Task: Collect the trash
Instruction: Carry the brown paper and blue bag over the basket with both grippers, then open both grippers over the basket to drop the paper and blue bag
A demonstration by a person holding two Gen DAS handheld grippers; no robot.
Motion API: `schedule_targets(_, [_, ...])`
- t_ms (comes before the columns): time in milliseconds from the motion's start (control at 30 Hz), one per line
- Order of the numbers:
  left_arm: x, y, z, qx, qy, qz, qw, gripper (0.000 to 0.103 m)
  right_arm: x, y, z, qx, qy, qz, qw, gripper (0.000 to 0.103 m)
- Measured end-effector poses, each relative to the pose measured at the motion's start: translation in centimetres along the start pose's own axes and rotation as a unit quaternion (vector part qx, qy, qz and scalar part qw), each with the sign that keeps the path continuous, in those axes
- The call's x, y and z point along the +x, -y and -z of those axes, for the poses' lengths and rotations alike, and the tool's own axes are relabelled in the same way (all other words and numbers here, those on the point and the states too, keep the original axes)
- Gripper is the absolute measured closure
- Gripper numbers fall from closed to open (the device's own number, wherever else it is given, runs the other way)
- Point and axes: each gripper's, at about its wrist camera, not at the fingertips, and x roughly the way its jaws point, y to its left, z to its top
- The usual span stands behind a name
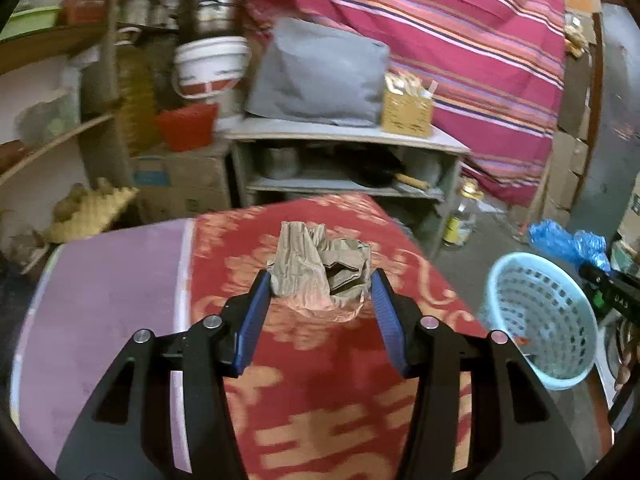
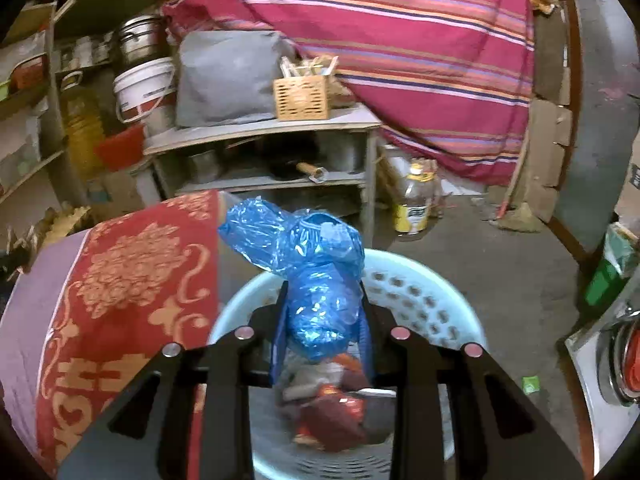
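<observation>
- Two views. Left wrist: a table (image 1: 120, 280) under a red patterned cloth (image 1: 320, 380); behind it a grey shelf (image 1: 344, 132) and a striped red drape (image 1: 460, 40). The left gripper (image 1: 320, 280) is clamped on a crumpled brown paper (image 1: 316, 268) above the cloth; a pale blue basket (image 1: 540, 320) stands to the right.
- Right wrist: the right gripper (image 2: 322, 292) pinches a wrinkled blue plastic bag (image 2: 316, 280) over the basket (image 2: 432, 304), which holds red wrappers (image 2: 332, 412).

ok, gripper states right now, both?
Left gripper: shut on crumpled brown paper.
Right gripper: shut on blue plastic bag, over the basket.
</observation>
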Motion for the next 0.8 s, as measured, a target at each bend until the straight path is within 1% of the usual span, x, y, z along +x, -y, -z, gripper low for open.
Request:
schedule_targets(100, [1.2, 2.6, 0.3, -0.003, -0.010, 0.023, 0.9997, 0.053, 0.4, 1.8, 0.3, 0.013, -0.008, 0.004, 1.000, 0.073])
schedule_targets(200, [2.5, 5.8, 0.7, -0.003, -0.020, 0.053, 0.9984, 0.053, 0.8, 2.8, 0.7, 0.015, -0.015, 0.013, 1.000, 0.073])
schedule_targets(300, [3.6, 8.7, 1.0, 0.006, -0.025, 0.073, 0.9970, 0.053, 0.8, 3.7, 1.3, 0.017, -0.021, 0.012, 1.000, 0.073])
schedule_targets(400, [4.5, 11.6, 1.4, 0.022, -0.030, 0.089, 0.9954, 0.053, 0.8, 4.5, 1.6, 0.011, -0.024, 0.018, 0.999, 0.073])
schedule_targets(533, [5.7, 15.7, 2.4, 0.047, -0.040, 0.107, 0.9923, 0.052, 0.5, 6.6, 2.2, 0.022, -0.028, 0.029, 0.999, 0.073])
schedule_targets(700, [6.8, 18.7, 2.8, 0.053, -0.048, 0.129, 0.9890, 0.052, 0.5, 9.0, 2.7, 0.040, -0.032, 0.036, 0.998, 0.073])
schedule_targets(733, [7.0, 19.2, 2.9, 0.055, -0.049, 0.133, 0.9884, 0.051, 0.6, 9.3, 2.8, 0.042, -0.033, 0.036, 0.998, 0.073])
schedule_targets(767, [7.2, 19.6, 3.0, 0.057, -0.051, 0.135, 0.9879, 0.046, 0.6, 9.6, 2.8, 0.044, -0.034, 0.035, 0.998, 0.073])
schedule_targets(800, [7.3, 19.9, 3.2, 0.058, -0.050, 0.136, 0.9878, 0.039, 0.6, 9.6, 2.8, 0.046, -0.034, 0.034, 0.998, 0.073])
